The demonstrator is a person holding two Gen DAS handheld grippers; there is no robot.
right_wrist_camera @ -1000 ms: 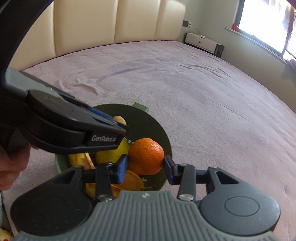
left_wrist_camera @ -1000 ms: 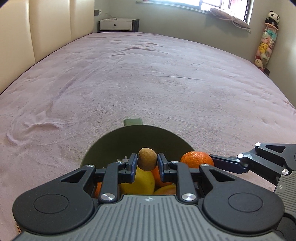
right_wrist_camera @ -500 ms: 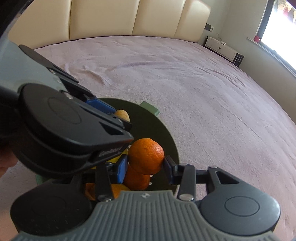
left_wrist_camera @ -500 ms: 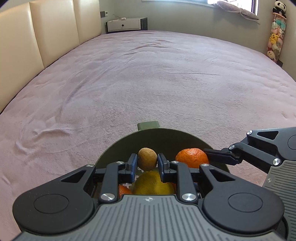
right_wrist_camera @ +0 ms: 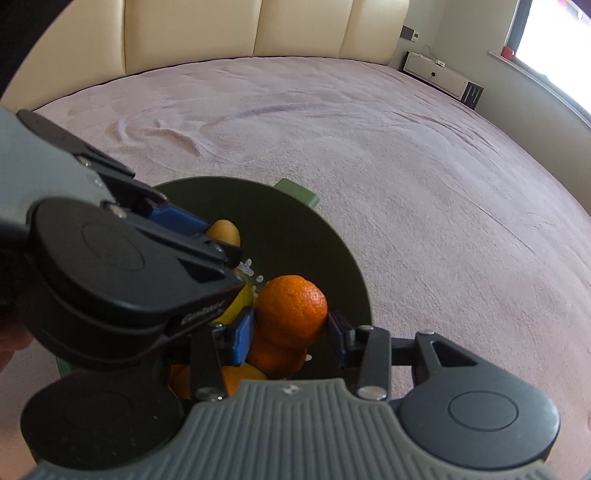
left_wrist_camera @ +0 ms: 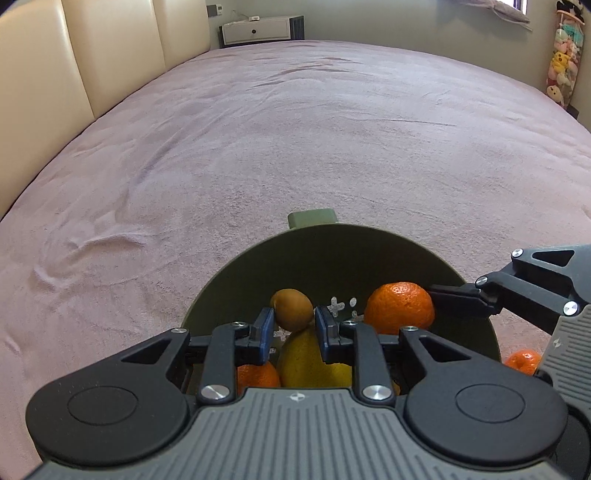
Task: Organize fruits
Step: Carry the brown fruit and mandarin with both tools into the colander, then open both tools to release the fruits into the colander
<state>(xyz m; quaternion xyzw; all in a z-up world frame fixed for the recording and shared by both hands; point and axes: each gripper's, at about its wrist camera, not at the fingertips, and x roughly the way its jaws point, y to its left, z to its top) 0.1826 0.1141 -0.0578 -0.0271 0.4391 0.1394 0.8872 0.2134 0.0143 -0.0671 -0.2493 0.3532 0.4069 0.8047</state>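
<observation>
A dark green bowl (left_wrist_camera: 388, 254) with a small handle sits on the pink bed cover and holds a yellow lemon (left_wrist_camera: 314, 360) and oranges. My left gripper (left_wrist_camera: 293, 323) is over the bowl; its jaws have parted a little and a small brown fruit (left_wrist_camera: 291, 309) sits loosely between the tips. My right gripper (right_wrist_camera: 291, 332) is shut on an orange (right_wrist_camera: 291, 310) over the bowl's right side. That orange also shows in the left wrist view (left_wrist_camera: 399, 306). The brown fruit shows in the right wrist view (right_wrist_camera: 223, 232).
The bowl's wall (right_wrist_camera: 306, 236) shows in the right wrist view. Another orange (left_wrist_camera: 522, 362) lies on the bed right of the bowl. A cream padded headboard (left_wrist_camera: 74, 59) stands to the left. A white cabinet (left_wrist_camera: 258, 27) is at the far wall. The bed cover (left_wrist_camera: 295, 129) spreads beyond.
Both grippers have lowered toward the bowl and tilted down. The left jaws have widened slightly around the brown fruit. The right gripper still holds the orange.
</observation>
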